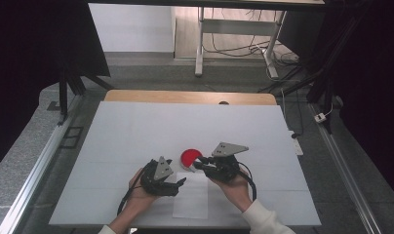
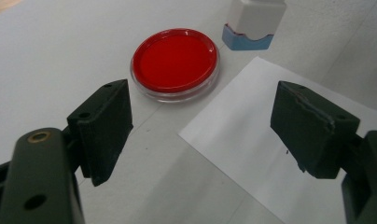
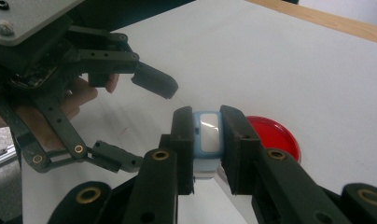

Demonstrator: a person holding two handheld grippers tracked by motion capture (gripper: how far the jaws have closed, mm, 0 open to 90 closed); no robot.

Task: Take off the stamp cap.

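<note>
The right gripper (image 3: 206,140) was closed on a small white-and-blue stamp (image 3: 208,133) just beside the red ink pad (image 2: 175,62). The left gripper (image 2: 200,126) was wide open and empty, near the pad, over the paper sheet (image 2: 270,154). The stamp could slip in the jaws and smear ink, I think

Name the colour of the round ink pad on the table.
The ink pad is bright red in a clear rim, best seen in the left gripper view.
</note>
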